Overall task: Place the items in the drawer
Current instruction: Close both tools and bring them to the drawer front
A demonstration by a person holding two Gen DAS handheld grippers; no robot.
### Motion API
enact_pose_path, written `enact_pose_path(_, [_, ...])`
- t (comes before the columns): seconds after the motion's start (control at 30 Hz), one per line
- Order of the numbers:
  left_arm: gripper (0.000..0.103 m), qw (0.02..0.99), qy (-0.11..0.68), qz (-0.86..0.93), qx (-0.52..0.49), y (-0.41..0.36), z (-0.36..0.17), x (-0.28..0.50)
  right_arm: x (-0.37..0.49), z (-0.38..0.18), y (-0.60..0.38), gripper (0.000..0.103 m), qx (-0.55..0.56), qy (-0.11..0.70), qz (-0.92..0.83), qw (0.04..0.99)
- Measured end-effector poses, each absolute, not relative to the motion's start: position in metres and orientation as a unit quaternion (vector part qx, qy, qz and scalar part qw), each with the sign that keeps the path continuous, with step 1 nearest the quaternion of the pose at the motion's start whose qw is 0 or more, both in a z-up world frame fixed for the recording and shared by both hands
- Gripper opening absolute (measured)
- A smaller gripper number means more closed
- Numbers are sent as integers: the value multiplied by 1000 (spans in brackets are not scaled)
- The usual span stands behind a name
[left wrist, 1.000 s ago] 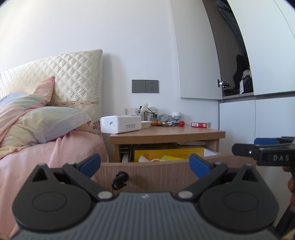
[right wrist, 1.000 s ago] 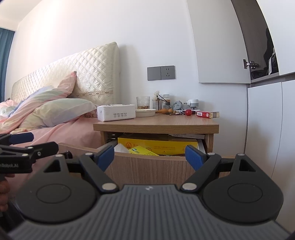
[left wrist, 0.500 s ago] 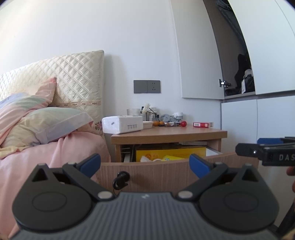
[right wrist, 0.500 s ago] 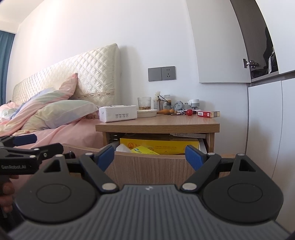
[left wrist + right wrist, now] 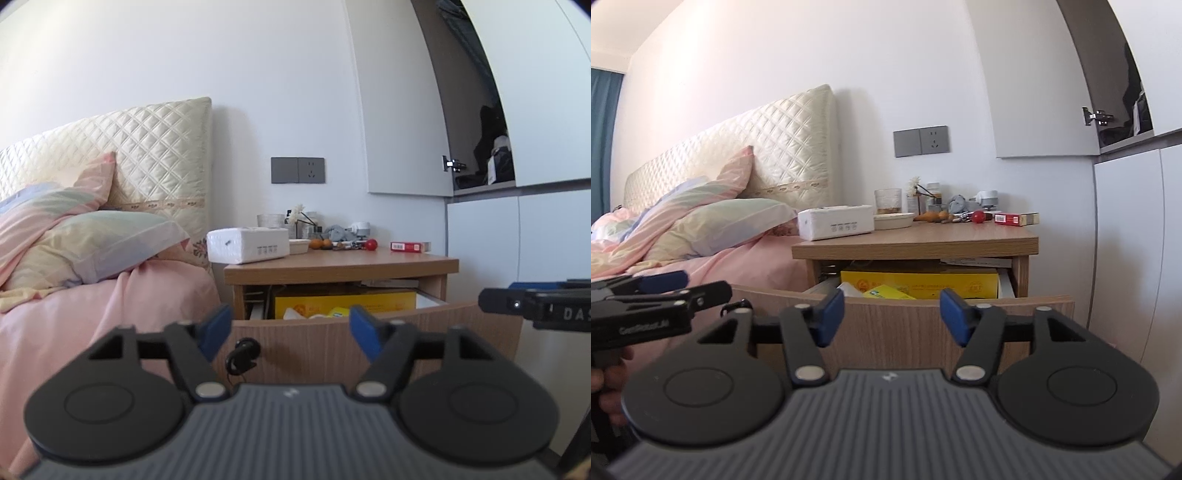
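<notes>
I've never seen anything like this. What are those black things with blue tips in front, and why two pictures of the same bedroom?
They are two hand-held grippers, one per hand; no robot arm. Each carries a camera looking along its fingers, so each picture is one gripper's view. The left gripper and right gripper are both open and hold nothing. Ahead is a nightstand with its drawer pulled open; a yellow box lies inside. On top sit a white tissue pack, a red ball and a red packet.
</notes>
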State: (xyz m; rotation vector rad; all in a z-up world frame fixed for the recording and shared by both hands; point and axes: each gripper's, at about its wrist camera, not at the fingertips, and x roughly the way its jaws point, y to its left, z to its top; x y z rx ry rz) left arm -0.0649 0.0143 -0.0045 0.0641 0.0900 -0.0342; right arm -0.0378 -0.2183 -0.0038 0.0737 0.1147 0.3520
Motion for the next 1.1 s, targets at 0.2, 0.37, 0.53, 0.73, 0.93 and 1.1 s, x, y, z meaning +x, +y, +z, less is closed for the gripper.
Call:
enact_pose_path(0.2, [40, 998, 41, -17, 47, 6, -8, -64, -38, -5, -217, 27, 36, 58, 172, 983])
enact_pose_path(0.37, [23, 998, 51, -12, 41, 5, -11, -58, -38, -7, -214, 20, 31, 58, 167, 984])
enact_pose_path(0.53, [18, 998, 59, -7, 37, 6, -15, -51, -37, -7, -213, 18, 34, 58, 160, 985])
enact_pose_path(0.73, [18, 997, 73, -3, 30, 6, -19, -42, -32, -7, -216, 15, 47, 64, 154, 985])
enact_pose_path(0.93, [16, 996, 71, -7, 46, -2, -19, -36, -20, -9, -224, 12, 72, 82, 144, 984])
enact_pose_path(1.1, [10, 995, 79, 0, 61, -11, -21, -26, -11, -9, -229, 12, 85, 81, 125, 985])
